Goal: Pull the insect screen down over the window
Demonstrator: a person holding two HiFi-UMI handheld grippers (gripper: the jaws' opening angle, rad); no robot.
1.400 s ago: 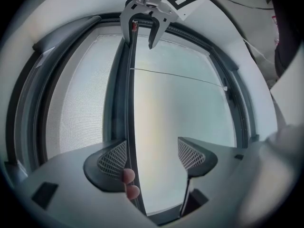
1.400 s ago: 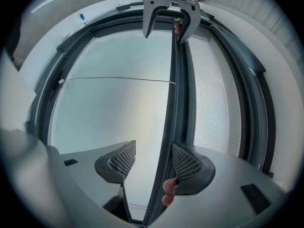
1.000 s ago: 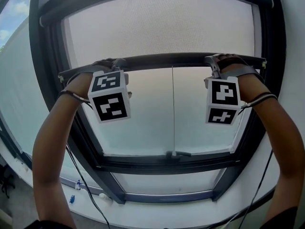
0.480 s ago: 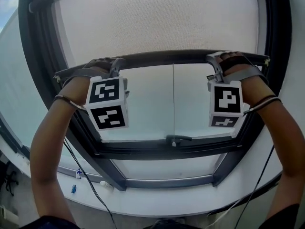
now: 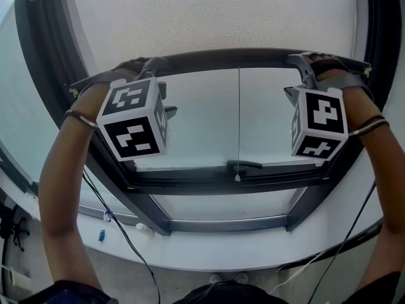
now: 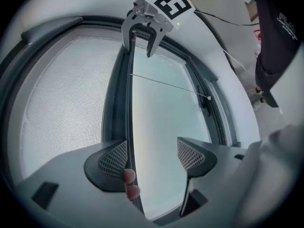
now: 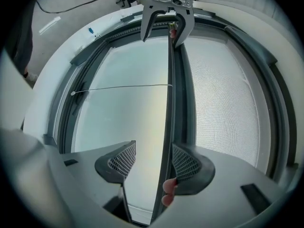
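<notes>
The insect screen's dark pull bar (image 5: 234,59) runs across the window, with grey mesh (image 5: 209,14) stretched above it. My left gripper (image 6: 154,158) is open and straddles the bar (image 6: 129,103), which lies against its left jaw, next to a person's fingertips. My right gripper (image 7: 153,164) is open too. There the bar (image 7: 169,99) rests against the right jaw, again beside fingertips. Their marker cubes (image 5: 133,125) (image 5: 319,122) hang below the bar. A thin pull cord (image 5: 238,119) drops from the bar's middle.
Below the bar is bare glass, then the dark lower window frame (image 5: 221,185) with a handle (image 5: 243,164). A white curved sill (image 5: 209,246) lies under it. Cables (image 5: 123,233) trail from both arms down towards the floor at the left.
The bar and both grippers have come down a little towards the lower frame, and more mesh shows above them. Both grippers stay hooked over the bar.
</notes>
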